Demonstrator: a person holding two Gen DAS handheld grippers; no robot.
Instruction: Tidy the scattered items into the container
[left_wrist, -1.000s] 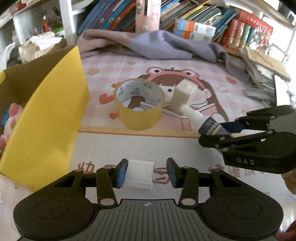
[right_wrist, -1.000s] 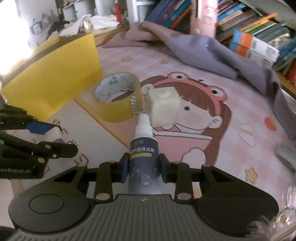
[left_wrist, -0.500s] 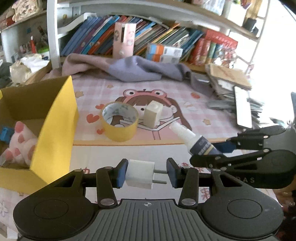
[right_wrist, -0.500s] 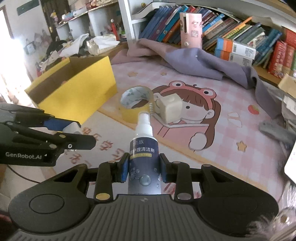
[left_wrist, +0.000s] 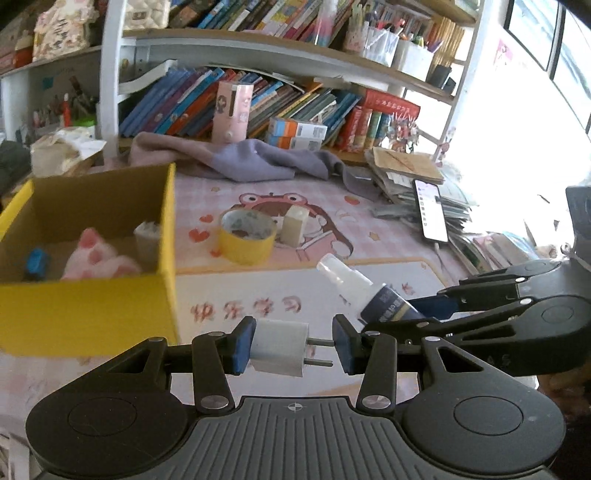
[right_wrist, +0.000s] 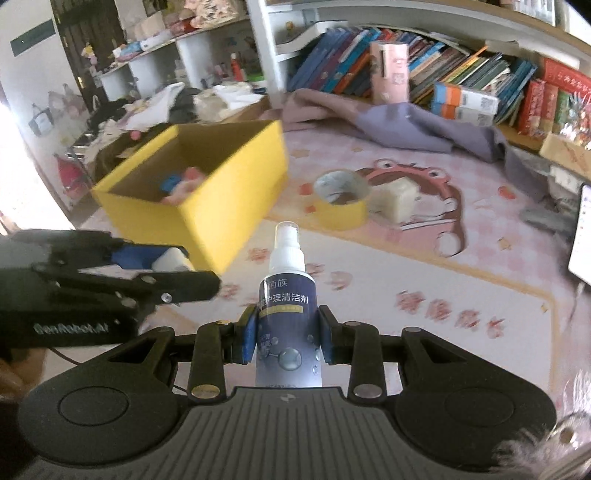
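Note:
My left gripper (left_wrist: 291, 345) is shut on a white plug adapter (left_wrist: 280, 347), held in the air to the right of the yellow box (left_wrist: 88, 314). My right gripper (right_wrist: 286, 334) is shut on a dark blue spray bottle (right_wrist: 286, 314) with a white nozzle; the bottle also shows in the left wrist view (left_wrist: 364, 291). The box (right_wrist: 229, 195) holds a pink plush toy (left_wrist: 99, 254), a blue item (left_wrist: 36, 260) and a small cup (left_wrist: 147, 240). A yellow tape roll (left_wrist: 246, 236) and a cream block (left_wrist: 293, 230) sit on the pink mat.
A purple cloth (left_wrist: 251, 158) lies at the mat's back edge below shelves of books (left_wrist: 236, 99). A phone (left_wrist: 430, 208) rests on stacked papers at the right. The left gripper body (right_wrist: 92, 291) shows at the left of the right wrist view.
Both grippers have risen and pulled back from the mat, each keeping its item. The box's inside has come into view.

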